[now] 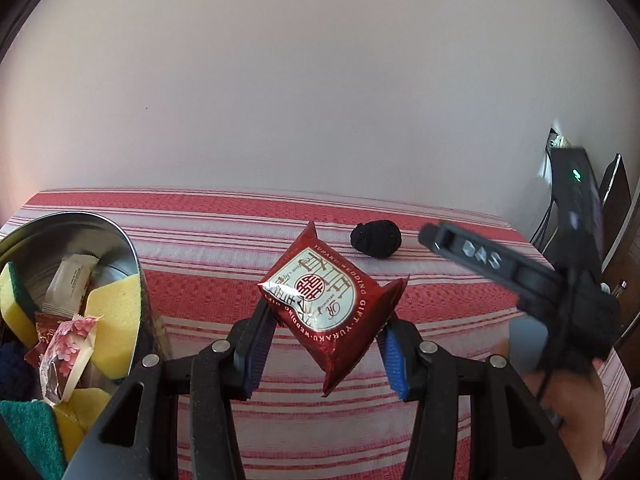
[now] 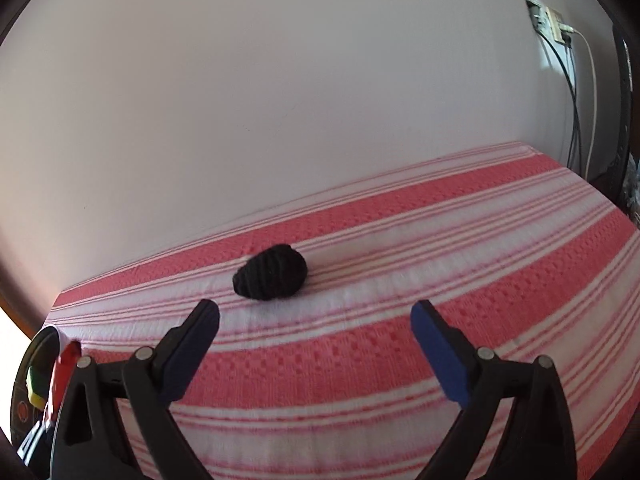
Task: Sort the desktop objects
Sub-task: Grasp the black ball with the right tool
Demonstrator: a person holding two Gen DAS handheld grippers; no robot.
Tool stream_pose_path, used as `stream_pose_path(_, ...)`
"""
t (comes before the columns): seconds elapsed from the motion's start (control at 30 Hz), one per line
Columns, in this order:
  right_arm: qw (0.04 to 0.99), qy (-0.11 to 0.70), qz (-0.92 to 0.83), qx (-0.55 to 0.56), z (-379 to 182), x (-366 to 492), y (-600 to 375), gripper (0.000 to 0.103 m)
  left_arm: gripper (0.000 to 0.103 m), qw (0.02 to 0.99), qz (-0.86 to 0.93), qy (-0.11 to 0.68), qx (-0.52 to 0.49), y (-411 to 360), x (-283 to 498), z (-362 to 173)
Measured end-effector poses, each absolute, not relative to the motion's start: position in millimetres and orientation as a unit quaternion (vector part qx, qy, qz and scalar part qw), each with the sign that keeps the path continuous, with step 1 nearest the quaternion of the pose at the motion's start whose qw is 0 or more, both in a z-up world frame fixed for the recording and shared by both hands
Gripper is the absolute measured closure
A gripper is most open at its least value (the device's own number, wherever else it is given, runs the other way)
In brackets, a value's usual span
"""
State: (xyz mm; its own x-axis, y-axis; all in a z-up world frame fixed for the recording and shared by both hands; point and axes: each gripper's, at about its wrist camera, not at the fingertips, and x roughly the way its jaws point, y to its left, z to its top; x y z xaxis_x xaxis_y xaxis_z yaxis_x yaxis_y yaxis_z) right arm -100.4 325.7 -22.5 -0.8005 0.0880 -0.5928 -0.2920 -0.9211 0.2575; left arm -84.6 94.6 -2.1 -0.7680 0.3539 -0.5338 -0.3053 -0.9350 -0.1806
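The left tool grips a red foil packet between its blue pads, lifted clear of the striped table at the frame's centre. A metal tin at lower left already holds sponges and wrapped sweets, so the carrying step looks under way; next the packet needs swinging left over the tin's rim before release. The right tool stands wide open and empty, aimed at a black knitted ball just beyond its fingertips, mid-frame.
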Motion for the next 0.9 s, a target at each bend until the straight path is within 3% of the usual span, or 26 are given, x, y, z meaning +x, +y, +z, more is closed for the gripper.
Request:
stream_pose_path(0.07, 0.088, 0.165, 0.929, -0.319, -24.5, -131.3, 322.5, 0.006, 0.052, 0.171, 0.939, -0.047, -0.293, 90.7, -85.2, -1.8)
stream_pose_path(0.13, 0.094, 0.143, 0.926, -0.336, -29.7, -157.8, 316.5, 0.015, 0.052, 0.169, 0.940, -0.053, -0.290, 84.6, -84.4, 1.5)
stream_pose_path(0.27, 0.131, 0.091, 0.912, -0.377, -45.7, -199.2, 305.7, 0.016, 0.052, 0.158, 0.944, -0.055, -0.286, 75.6, -83.2, 7.5)
stream_pose_path(0.37, 0.113, 0.103, 0.903, -0.402, -57.2, -215.2, 306.3, 0.021, 0.052, 0.155, 0.939, -0.070, -0.300, 68.3, -85.0, 8.1)
stream_pose_path(0.47, 0.086, 0.125, 0.902, -0.405, -60.5, -215.8, 304.7, 0.044, 0.052, 0.153, 0.935, -0.076, -0.312, 72.3, -86.8, 7.2)
stream_pose_path(0.67, 0.081, 0.123, 0.922, -0.359, -48.4, -187.9, 298.0, 0.046, 0.052, 0.146, 0.938, -0.071, -0.306, 79.6, -96.9, 9.5)
stream_pose_path(0.9, 0.133, 0.023, 0.953, -0.270, -21.0, -103.2, 273.5, 0.046, 0.052, 0.135, 0.943, -0.061, -0.297, 83.8, -99.8, 7.9)
